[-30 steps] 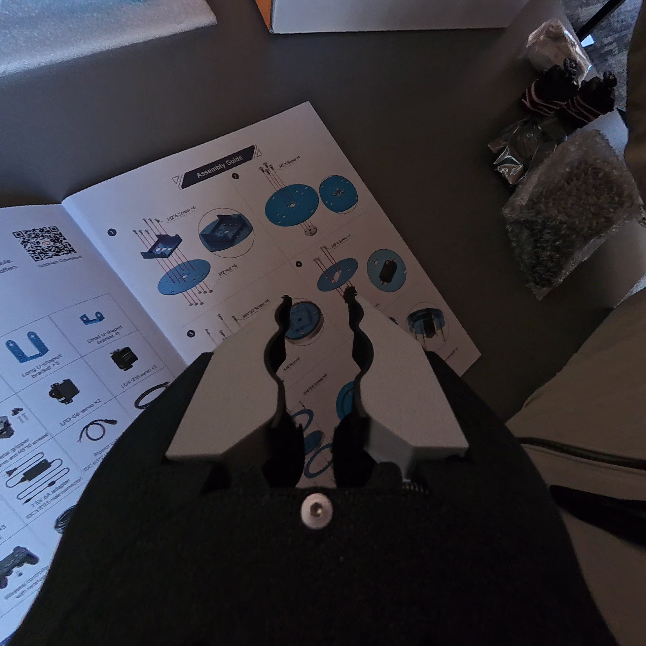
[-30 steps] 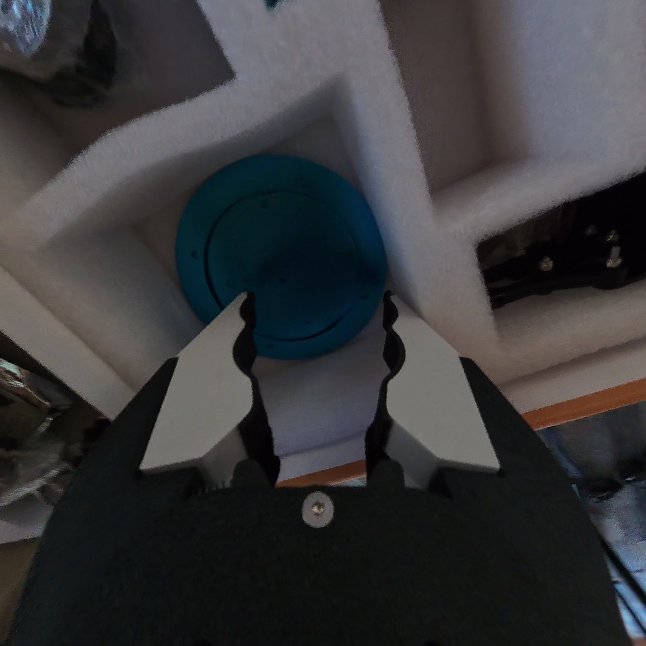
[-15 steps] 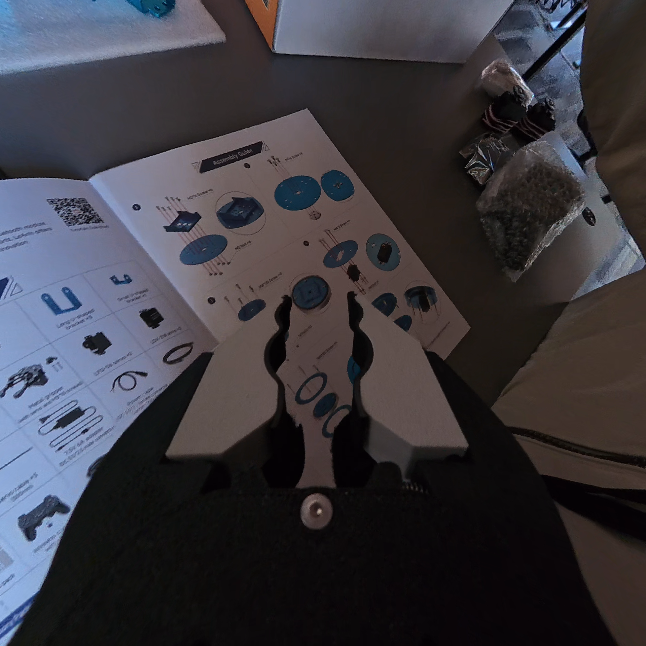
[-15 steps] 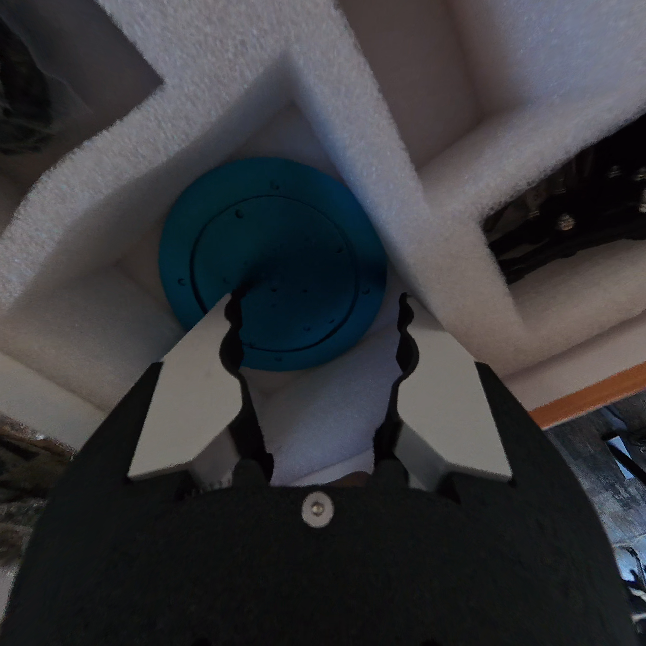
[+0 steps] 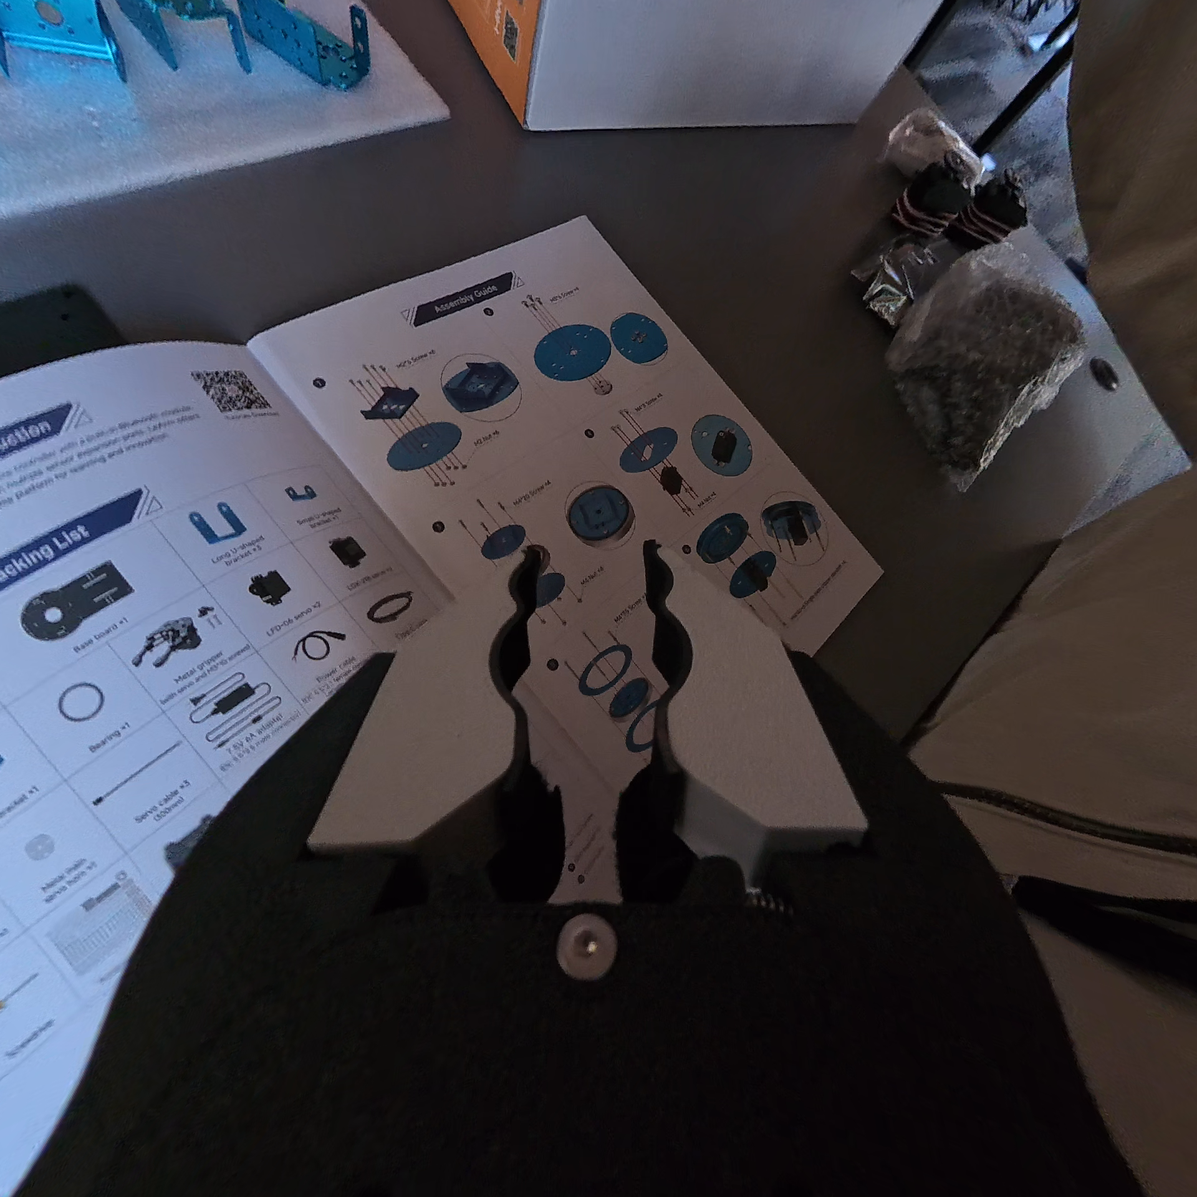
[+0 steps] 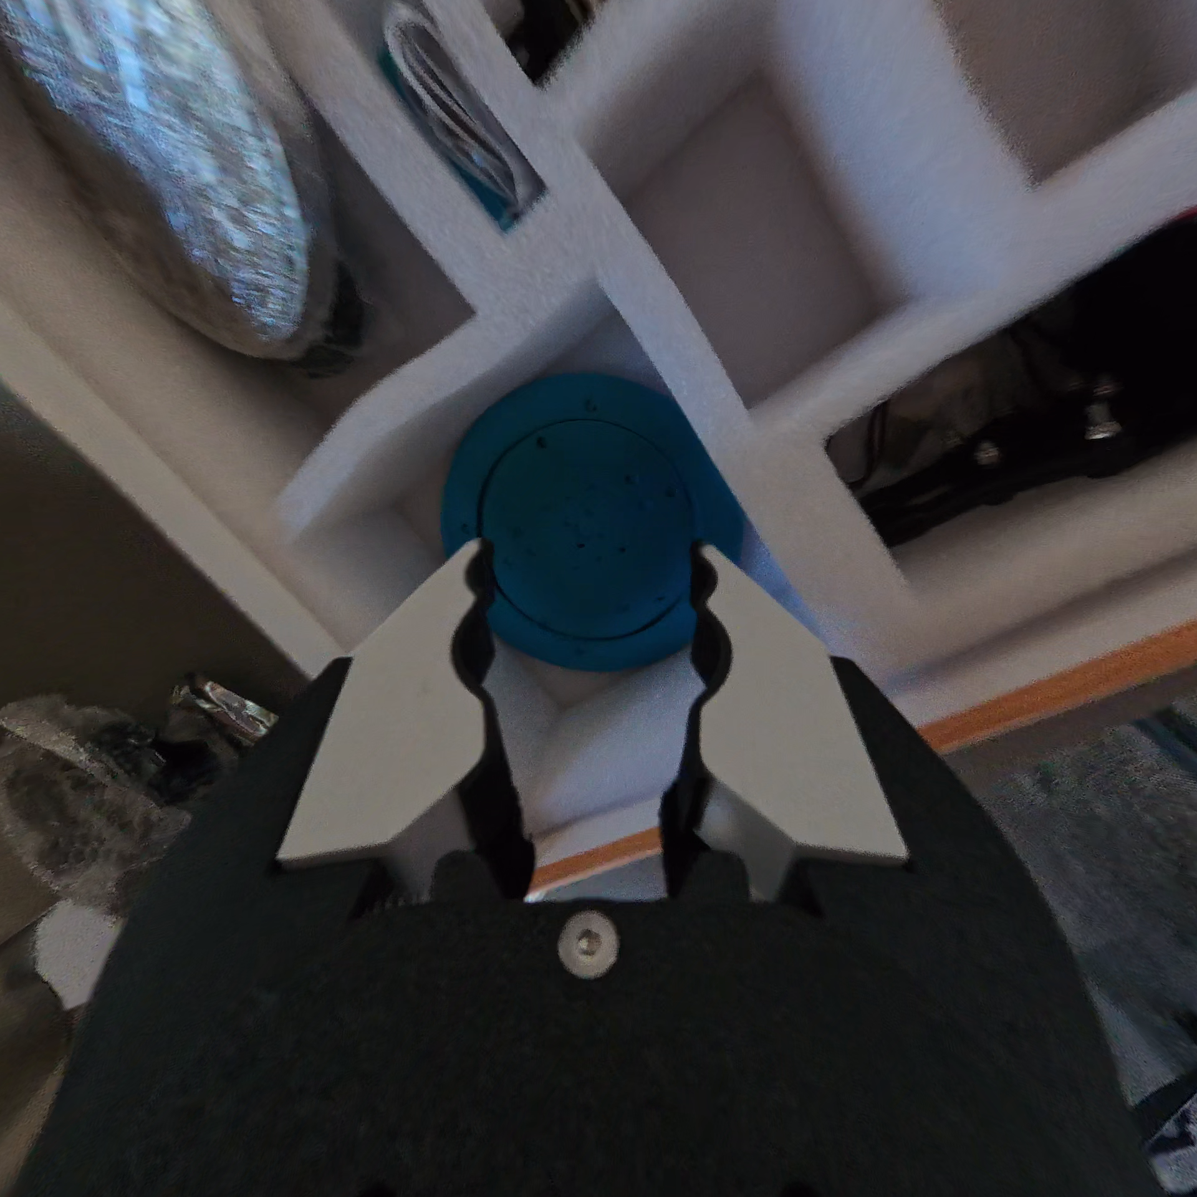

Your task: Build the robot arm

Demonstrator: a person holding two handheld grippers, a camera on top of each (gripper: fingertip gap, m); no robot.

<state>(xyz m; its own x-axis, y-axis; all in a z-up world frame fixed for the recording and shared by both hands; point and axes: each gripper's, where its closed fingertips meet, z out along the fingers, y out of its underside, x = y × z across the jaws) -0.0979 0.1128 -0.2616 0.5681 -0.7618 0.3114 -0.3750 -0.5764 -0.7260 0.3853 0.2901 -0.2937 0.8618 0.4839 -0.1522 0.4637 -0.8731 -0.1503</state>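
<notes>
In the right wrist view my right gripper (image 6: 591, 554) has its fingertips against the two sides of a round blue disc (image 6: 583, 512), which sits on a wider blue disc in a compartment of a white foam tray (image 6: 648, 291). The jaws stand as wide as the upper disc. I cannot tell whether the disc is off the foam. In the left wrist view my left gripper (image 5: 592, 554) is open and empty. It hovers over the right-hand page of an open instruction booklet (image 5: 363, 453) on a dark table.
Blue metal brackets (image 5: 311, 45) lie on a white foam sheet at the far left. An orange and white box (image 5: 680, 58) stands behind. Bags of small hardware (image 5: 984, 363) and black servos (image 5: 952, 201) lie to the right. A silver bag (image 6: 194, 181) and black parts (image 6: 1004, 421) fill other tray compartments. One gripper's finger ends stand about 50 cm off the other's.
My right gripper has narrowed onto the blue disc and pulled back from the foam tray. My left gripper has drawn back from the booklet, still open, so more of the table shows.
</notes>
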